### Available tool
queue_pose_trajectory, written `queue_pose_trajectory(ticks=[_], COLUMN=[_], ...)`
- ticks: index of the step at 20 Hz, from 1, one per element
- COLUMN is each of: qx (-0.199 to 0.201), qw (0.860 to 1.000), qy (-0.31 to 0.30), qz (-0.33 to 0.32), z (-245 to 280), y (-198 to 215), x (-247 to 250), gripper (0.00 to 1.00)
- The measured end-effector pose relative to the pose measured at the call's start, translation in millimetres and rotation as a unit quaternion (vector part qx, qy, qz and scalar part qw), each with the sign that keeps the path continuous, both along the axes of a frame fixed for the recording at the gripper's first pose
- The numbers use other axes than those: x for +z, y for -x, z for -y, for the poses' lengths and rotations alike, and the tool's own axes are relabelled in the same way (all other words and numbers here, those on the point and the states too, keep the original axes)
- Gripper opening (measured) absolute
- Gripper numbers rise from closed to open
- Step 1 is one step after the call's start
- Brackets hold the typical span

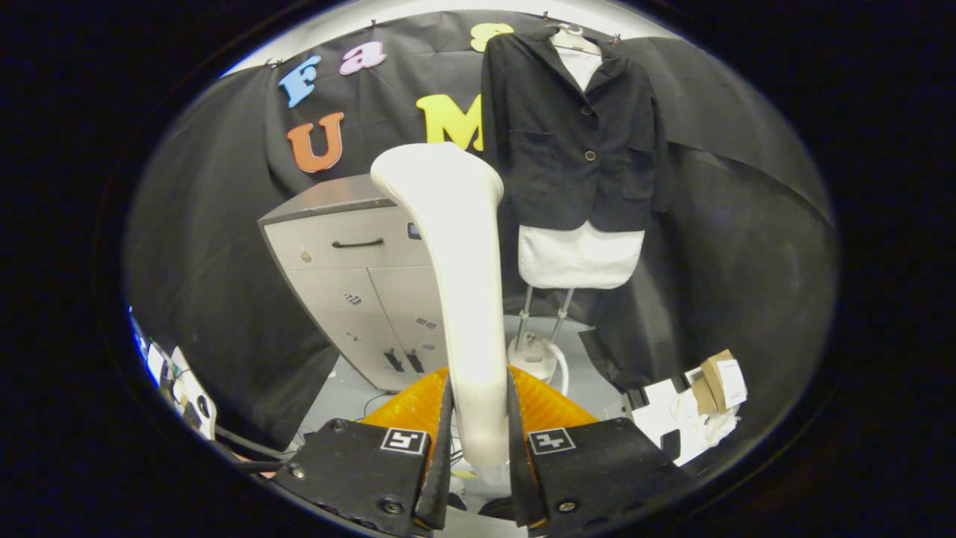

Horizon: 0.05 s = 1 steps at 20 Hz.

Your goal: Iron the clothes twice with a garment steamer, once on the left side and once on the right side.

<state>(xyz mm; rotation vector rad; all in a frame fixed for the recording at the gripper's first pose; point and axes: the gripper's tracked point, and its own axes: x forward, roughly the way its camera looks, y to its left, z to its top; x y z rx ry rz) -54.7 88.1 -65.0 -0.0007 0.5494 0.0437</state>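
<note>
I have the fingers (479, 441) clamped on the handle of the garment steamer (455, 246), one on each side of it, and its white head stands up just ahead of them. The black jacket (575, 134) hangs on its stand beyond the steamer and a little to the right of the head, over a white shirt (579, 258); the head is well apart from the cloth. I judge this the approach before a pass: next I must bring the head up to one side of the jacket and draw it along the front. The steamer hides part of the grey cabinet (351, 261) left of the jacket. I cannot make out the steam face or any hose.
</note>
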Motion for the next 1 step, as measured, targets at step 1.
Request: queue_pose_trajectory(ticks=[1], qx=[0.000], qw=[1.000], qy=[-0.001], qz=[-0.003], z=[0.3], y=[0.9], x=[-2.8], gripper=[0.36])
